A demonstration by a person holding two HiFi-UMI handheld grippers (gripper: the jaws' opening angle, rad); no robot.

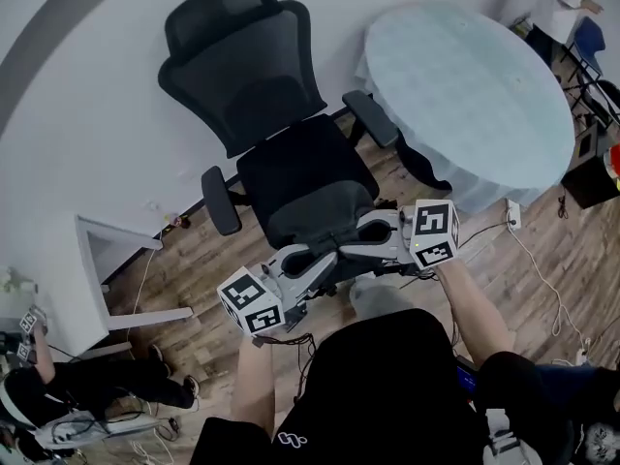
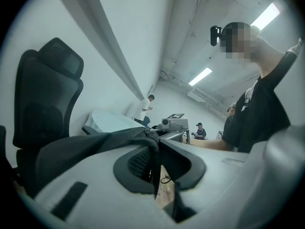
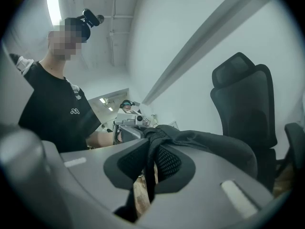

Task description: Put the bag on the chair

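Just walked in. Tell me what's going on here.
A person holds a gripper in each hand, and both grippers grip one black bag. The left gripper and the right gripper face each other, each shut on a fold of the bag's fabric. They hold it right at the black office chair. Whether it already rests on the seat is unclear.

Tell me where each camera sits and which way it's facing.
Head view: on the person's head, looking steeply down at the chair, left gripper and right gripper; forearms show.
Left gripper view: on the left gripper, facing the right gripper across the pinched bag; torso right.
Right gripper view: on the right gripper, facing the left gripper; torso left.
Shared: both gripper views show bag, chair, each other's gripper.
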